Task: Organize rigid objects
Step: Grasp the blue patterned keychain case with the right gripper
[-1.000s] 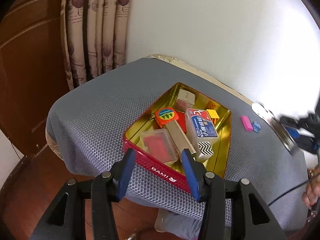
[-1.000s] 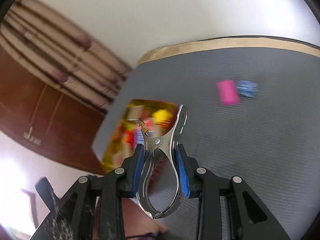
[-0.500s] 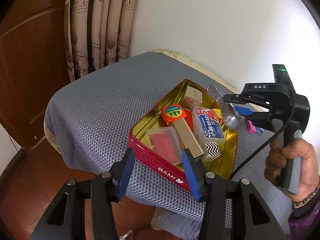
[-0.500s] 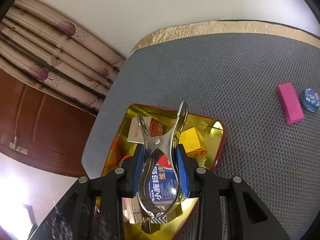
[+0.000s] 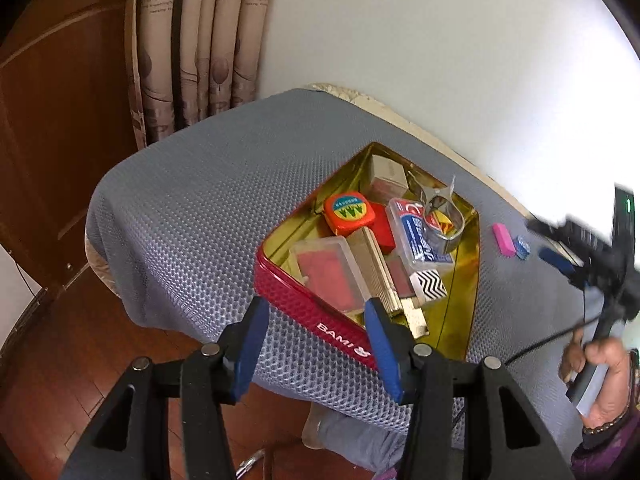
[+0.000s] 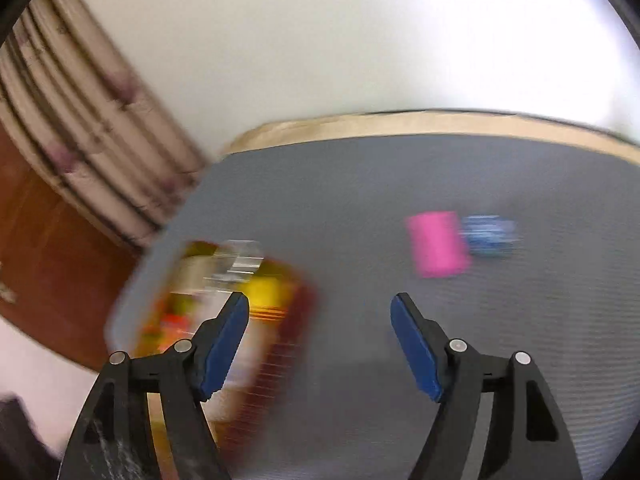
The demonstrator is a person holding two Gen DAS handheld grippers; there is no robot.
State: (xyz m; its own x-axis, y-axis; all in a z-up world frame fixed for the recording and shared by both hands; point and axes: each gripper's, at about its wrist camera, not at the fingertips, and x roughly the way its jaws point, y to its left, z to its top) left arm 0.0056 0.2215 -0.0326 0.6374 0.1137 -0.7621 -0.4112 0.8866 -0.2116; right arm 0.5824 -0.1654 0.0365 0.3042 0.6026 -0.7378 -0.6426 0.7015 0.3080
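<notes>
The right gripper point(image 6: 320, 344) has just opened, jaws apart with nothing between; the clip point(image 5: 438, 216) lies in the tin point(image 5: 316, 320) to its left; the left gripper point(image 5: 314, 344) stands apart, empty, just before the tin.

The left wrist view looks steeply down, close over the near corner of the red, gold-lined metal tin point(image 5: 320, 316). The blurred right wrist view faces that tin point(image 6: 280, 320) from its right; both share the grey mesh-covered bench point(image 5: 192, 208).
</notes>
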